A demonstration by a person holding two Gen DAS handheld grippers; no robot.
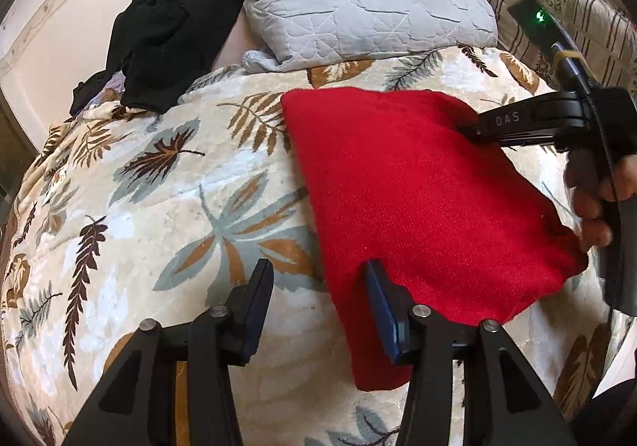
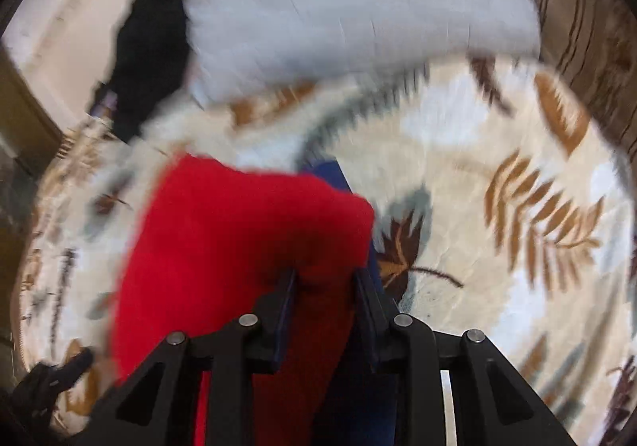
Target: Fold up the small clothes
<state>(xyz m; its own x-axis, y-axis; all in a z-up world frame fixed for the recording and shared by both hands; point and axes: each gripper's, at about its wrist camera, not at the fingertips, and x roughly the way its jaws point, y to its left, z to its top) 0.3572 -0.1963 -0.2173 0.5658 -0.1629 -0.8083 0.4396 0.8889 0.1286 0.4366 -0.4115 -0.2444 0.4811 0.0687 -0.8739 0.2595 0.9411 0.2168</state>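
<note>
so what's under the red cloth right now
The red cloth lies on the leaf-print blanket, which shows on every side of it. In the blurred right wrist view a bit of blue peeks out behind its raised corner. Anything else beneath is covered.

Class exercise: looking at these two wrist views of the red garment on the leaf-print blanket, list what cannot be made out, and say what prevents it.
- Red garment, left wrist view: its type; it lies folded, sleeves or openings hidden.
- Right gripper, right wrist view: whether its pads press the red cloth; motion blur.
- Black clothing, left wrist view: how many items; dark, bunched.
- Striped cushion: cut off by the edge.
</note>
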